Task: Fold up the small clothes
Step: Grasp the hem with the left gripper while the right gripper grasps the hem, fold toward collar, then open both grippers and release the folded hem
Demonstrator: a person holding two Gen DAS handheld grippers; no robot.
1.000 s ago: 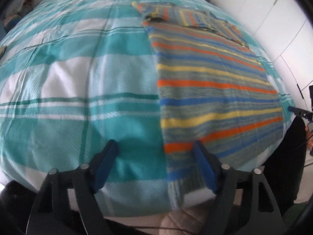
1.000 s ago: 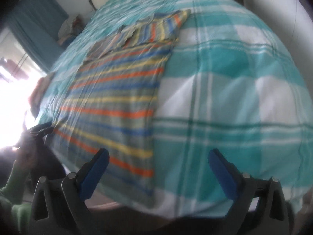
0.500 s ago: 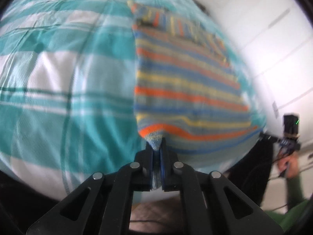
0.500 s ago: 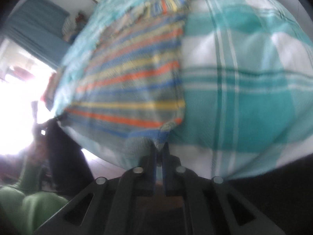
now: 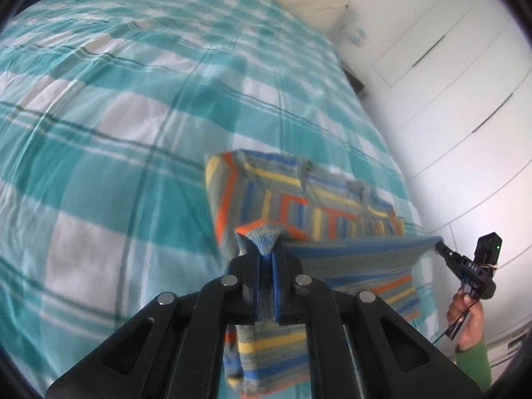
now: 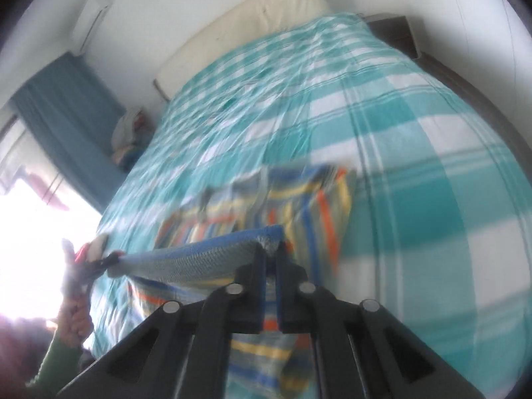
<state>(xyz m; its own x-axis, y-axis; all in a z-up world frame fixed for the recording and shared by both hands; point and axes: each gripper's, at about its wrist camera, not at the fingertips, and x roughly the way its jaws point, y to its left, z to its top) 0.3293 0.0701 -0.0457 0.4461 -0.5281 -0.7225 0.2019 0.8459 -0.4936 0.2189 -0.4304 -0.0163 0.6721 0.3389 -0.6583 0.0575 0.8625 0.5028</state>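
Striped garment [image 5: 319,196] hem pinched between both grippers' fingers [image 5: 279,266], lifted above bedspread [image 5: 116,116]

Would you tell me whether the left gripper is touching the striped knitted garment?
Touching: in the left wrist view the left gripper is shut on a corner of the striped knitted garment, cloth pinched between its blue pads.

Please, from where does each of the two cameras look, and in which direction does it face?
Left wrist: sits on the left gripper, looks along its shut jaws over the striped garment and the checked bed cover to white cupboards; the right hand shows.
Right wrist: sits on the right gripper, looks up the bed to the cream headboard and the blue curtain; the left hand shows.
Shared: the garment's lifted hem, stretched between both grippers, and the bed cover.
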